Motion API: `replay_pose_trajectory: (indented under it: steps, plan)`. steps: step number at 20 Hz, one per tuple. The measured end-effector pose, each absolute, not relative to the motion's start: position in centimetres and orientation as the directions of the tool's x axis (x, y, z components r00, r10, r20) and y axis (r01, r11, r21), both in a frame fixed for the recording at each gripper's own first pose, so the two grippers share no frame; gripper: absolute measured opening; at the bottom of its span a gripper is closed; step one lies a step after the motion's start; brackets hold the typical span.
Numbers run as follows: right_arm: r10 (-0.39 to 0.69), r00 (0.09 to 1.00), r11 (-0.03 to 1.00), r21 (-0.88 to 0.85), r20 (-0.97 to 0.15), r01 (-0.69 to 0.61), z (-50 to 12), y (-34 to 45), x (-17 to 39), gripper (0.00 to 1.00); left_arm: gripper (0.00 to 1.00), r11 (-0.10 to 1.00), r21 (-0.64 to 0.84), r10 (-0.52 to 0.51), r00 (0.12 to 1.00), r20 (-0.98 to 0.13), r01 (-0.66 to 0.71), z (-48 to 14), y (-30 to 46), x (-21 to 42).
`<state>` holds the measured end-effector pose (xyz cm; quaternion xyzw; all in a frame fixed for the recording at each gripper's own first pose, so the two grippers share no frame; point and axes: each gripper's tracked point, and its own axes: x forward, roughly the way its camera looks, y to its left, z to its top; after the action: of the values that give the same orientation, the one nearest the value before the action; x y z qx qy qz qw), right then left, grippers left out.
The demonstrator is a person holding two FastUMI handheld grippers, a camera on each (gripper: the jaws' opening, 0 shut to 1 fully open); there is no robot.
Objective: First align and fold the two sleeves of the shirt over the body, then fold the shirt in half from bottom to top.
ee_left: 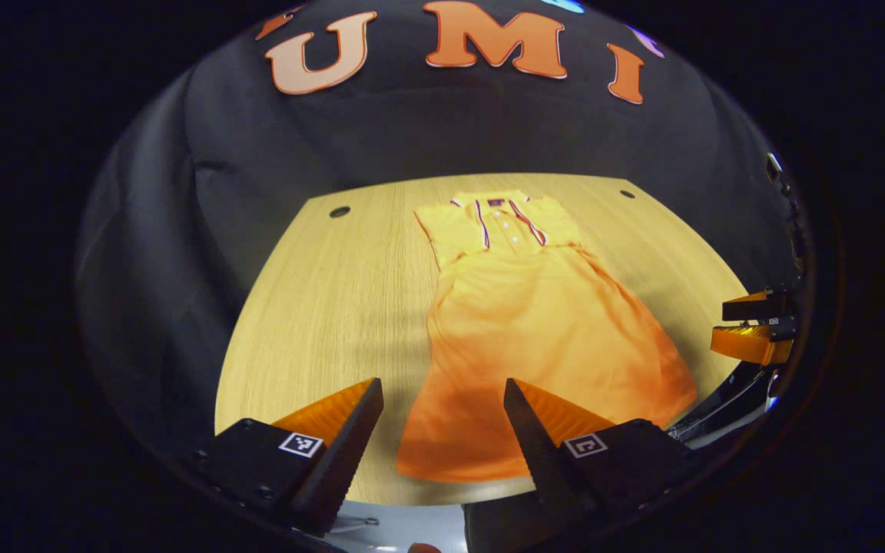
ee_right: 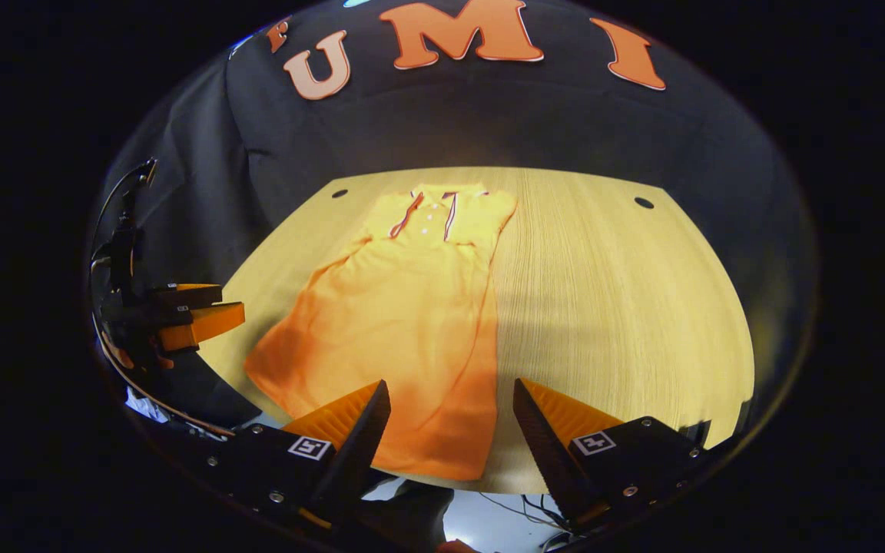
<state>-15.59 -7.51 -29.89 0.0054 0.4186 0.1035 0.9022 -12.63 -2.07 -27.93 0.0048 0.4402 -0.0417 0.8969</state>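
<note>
The orange shirt point(ee_left: 535, 330) lay flat on the wooden table point(ee_left: 319, 307), collar at the far edge near the black cloth wall point(ee_left: 427, 130), hem at the near edge, and I saw both sleeves already folded in over the body. In the left gripper view my left gripper point(ee_left: 442, 418) hung above the near hem with its fingers spread wide and nothing between them; the right gripper point(ee_left: 754, 326) showed at the right edge of the table. In the right gripper view that right gripper point(ee_right: 450, 418) likewise stood wide and empty over the hem's right corner, the left one off at the table's left side.
</note>
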Motion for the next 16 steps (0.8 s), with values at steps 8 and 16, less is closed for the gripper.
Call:
replay_pose_trajectory:
  steps: [8, 16]
  plan:
    - [0.139, 0.437, 0.987, 0.090, -0.888, -0.130, -36.5, -8.8, -20.2, 0.98, 0.98, 0.997, -0.046, -0.065, 0.402, -0.913, 0.055, -36.7, -0.8, -12.6]
    - [0.154, 0.346, 0.988, 0.133, -0.925, -0.083, -38.6, -7.9, -21.7, 0.94, 0.99, 0.995, -0.022, -0.050, 0.284, -0.957, 0.098, -39.4, -0.4, -14.1]
